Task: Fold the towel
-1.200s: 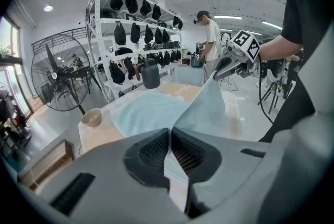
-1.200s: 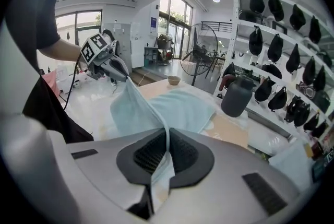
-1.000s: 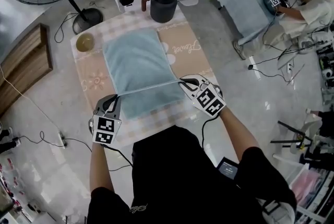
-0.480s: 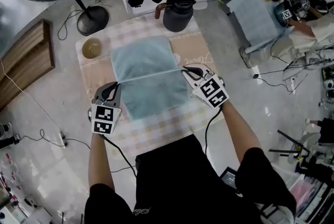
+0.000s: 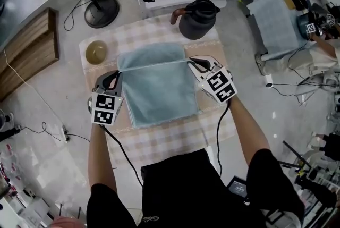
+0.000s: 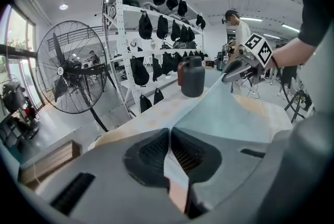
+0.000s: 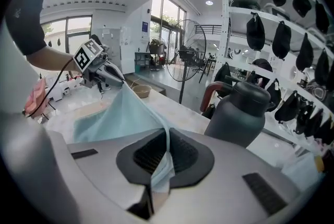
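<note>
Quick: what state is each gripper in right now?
Left gripper: shut on the light blue cloth towel.
Right gripper: shut on the same towel.

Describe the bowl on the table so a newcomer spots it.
Start at the checked table under the light blue towel. At its far left corner, beside the towel, sits the bowl. It is small, round and tan, unlike the tall dark jug on the far right.

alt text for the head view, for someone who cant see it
From above, a person stretches one edge of a light blue towel between the left tongs and the right tongs, each shut on a corner, over the rest of it on a checked cloth. A dark jug and a small bowl stand at the far end.
</note>
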The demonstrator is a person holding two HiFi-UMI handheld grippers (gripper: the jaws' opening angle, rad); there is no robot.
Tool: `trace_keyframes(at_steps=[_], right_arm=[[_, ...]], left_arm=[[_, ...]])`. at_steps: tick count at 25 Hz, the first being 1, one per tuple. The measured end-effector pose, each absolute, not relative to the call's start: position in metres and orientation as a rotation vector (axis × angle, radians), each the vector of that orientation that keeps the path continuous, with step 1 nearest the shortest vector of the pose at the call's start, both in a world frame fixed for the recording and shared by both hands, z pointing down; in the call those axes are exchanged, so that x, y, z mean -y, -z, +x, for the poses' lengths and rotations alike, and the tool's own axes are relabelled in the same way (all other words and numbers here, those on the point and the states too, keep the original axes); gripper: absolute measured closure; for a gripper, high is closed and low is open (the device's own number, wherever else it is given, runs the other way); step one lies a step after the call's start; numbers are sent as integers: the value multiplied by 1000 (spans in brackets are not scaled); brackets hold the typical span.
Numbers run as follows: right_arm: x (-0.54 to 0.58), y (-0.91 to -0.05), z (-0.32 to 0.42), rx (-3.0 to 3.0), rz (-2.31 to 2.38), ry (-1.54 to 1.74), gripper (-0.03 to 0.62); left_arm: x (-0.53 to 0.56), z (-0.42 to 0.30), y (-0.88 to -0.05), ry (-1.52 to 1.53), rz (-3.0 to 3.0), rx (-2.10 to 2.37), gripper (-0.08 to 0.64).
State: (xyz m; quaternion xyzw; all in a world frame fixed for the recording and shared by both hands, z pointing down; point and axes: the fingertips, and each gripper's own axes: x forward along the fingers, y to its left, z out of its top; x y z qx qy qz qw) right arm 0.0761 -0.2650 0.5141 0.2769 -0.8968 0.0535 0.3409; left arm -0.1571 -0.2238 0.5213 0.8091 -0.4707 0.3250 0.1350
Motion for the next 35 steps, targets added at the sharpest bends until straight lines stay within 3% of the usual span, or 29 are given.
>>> trace_keyframes(at_steps=[18, 19, 20, 21, 35], right_arm=[[347, -586, 59, 2267, 723, -285, 558], [348, -587, 59, 2276, 730, -288, 505], [347, -586, 62, 2290, 740, -296, 449], [346, -584, 66, 2306, 751, -310, 431], [191, -597, 123, 2280, 714, -500, 419]], left_arm=[[299, -182, -586, -924, 2158, 1444, 532], [300, -184, -583, -884, 2146, 1468, 491], [299, -185, -578, -835, 2142, 1481, 393], [295, -185, -572, -787, 2144, 1480, 334], [129, -180, -602, -702, 2014, 1315, 331]])
